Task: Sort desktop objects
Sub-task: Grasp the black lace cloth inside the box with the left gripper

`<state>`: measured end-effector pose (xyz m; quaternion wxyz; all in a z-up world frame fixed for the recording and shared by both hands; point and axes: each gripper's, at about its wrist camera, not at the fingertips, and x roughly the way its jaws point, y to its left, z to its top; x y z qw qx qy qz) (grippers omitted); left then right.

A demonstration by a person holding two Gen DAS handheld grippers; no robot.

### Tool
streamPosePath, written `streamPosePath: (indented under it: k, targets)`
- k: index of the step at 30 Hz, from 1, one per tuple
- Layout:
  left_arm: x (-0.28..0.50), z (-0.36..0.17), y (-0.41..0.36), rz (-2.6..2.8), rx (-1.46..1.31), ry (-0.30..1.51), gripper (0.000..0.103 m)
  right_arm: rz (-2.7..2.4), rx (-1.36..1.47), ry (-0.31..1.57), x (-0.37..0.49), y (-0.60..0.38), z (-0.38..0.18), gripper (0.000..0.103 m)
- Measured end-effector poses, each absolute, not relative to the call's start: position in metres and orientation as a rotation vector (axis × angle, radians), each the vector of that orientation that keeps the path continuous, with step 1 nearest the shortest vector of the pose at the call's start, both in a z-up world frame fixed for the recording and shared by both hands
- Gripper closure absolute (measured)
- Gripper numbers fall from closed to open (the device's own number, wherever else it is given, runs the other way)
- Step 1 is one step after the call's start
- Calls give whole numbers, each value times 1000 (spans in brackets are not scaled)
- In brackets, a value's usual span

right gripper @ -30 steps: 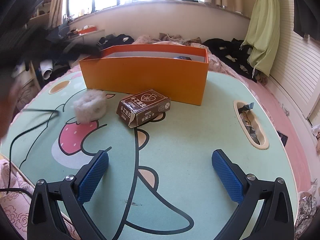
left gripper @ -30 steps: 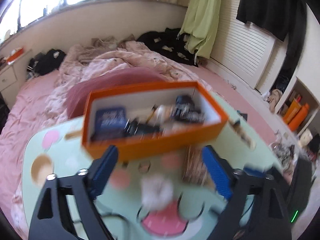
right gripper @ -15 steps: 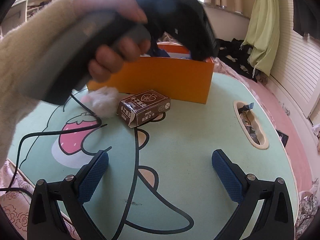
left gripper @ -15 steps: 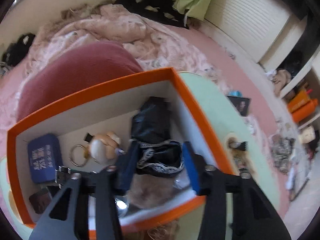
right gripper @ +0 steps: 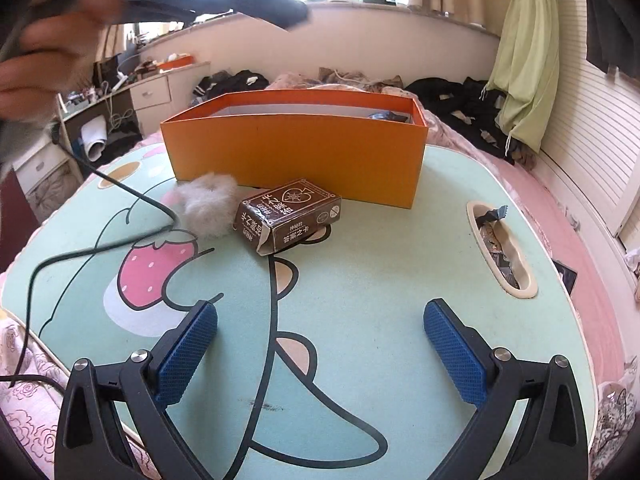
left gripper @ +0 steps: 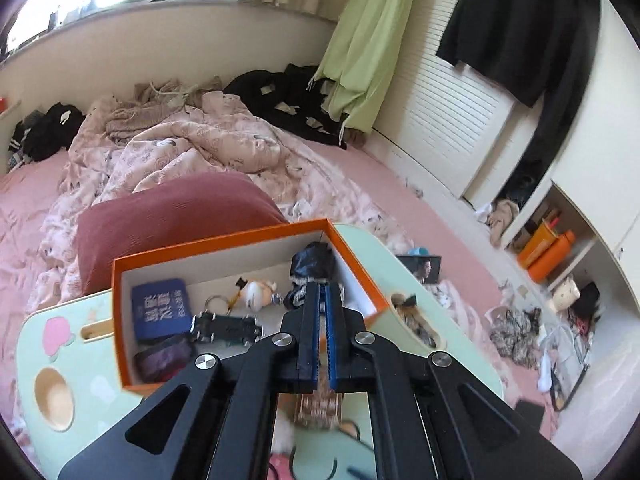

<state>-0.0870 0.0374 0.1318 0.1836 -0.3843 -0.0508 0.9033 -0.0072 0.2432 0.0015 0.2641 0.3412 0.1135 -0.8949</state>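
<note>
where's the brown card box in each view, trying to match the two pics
Left wrist view: the brown card box is a blurred sliver at bottom centre, mostly hidden behind the shut left claw.
Right wrist view: it lies in plain sight on the table, centre, just in front of the orange box.
Shared landmark: the orange box, behind it in both.

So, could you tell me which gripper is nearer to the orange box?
Left. The left gripper is shut above the orange box; the right gripper sits open over the table's near edge, well short of it.
</note>
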Motion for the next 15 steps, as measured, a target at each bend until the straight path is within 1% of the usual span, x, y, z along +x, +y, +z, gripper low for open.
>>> streamPosePath:
  k: [1, 2, 3, 6, 8, 11, 12, 14, 15]
  targets:
    - [-91, 128, 41, 2541, -1133, -115, 98, -2419, 923, 308, -7, 243, 1, 0]
    - [-99, 124, 45, 2539, -1176, -101, 88, -2420, 924, 309, -7, 242, 1, 0]
    - [-109, 117, 50, 2536, -1224, -89, 81, -2421, 924, 311, -6, 241, 2, 0]
    - [-143, 89, 72, 2490, -1326, -48, 79, -2421, 922, 308, -6, 241, 1, 0]
    - [-175, 64, 91, 2457, -1452, -17, 79, -2420, 921, 307, -6, 242, 1, 0]
    - [-200, 41, 106, 2430, -1560, 7, 79, -2421, 921, 306, -6, 242, 2, 0]
    - [-207, 34, 112, 2441, -1582, 37, 73, -2421, 921, 305, -6, 241, 2, 0]
    - [-209, 30, 119, 2456, -1575, 104, 68, -2419, 923, 303, -9, 244, 1, 0]
    - [-210, 30, 121, 2483, -1555, 146, 61, -2418, 923, 301, -9, 244, 1, 0]
